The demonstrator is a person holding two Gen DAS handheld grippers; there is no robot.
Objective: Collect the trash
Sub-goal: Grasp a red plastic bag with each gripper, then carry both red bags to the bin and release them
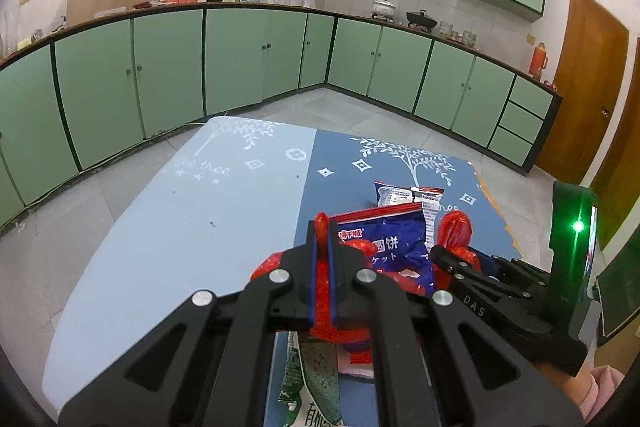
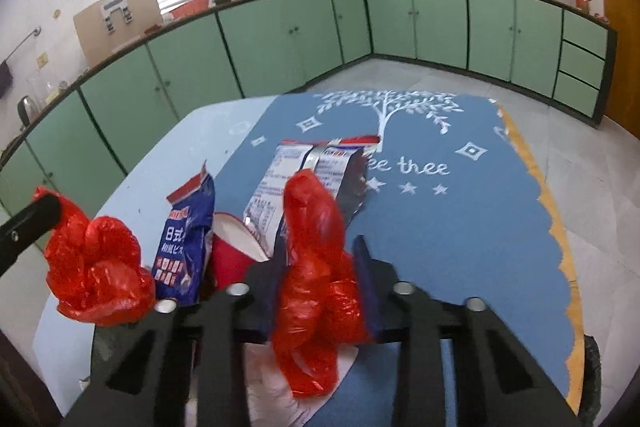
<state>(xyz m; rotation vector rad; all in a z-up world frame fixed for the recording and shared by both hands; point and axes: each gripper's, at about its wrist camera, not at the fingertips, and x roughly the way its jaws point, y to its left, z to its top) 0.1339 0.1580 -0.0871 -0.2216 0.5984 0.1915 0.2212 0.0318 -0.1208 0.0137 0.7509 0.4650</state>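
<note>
A red plastic bag is held up over the table by its two handles. My left gripper (image 1: pixel 323 227) is shut on the left handle (image 1: pixel 320 287). My right gripper (image 2: pixel 316 247) is shut on the right handle (image 2: pixel 316 259), which also shows in the left wrist view (image 1: pixel 454 231). The left handle bunches in the right wrist view (image 2: pixel 96 267). Inside the bag stand a blue snack wrapper (image 1: pixel 384 247) (image 2: pixel 186 247), a silver wrapper (image 2: pixel 304 179) (image 1: pixel 404 195) and a red paper cup (image 2: pixel 236 255). A green-and-white wrapper (image 1: pixel 316 379) lies under the left gripper.
The table wears a blue cloth (image 2: pixel 460 227) with a white tree print, its lighter half (image 1: pixel 180 227) to the left. Green kitchen cabinets (image 1: pixel 240 59) run around the room behind. A brown door (image 1: pixel 584 87) is at the right.
</note>
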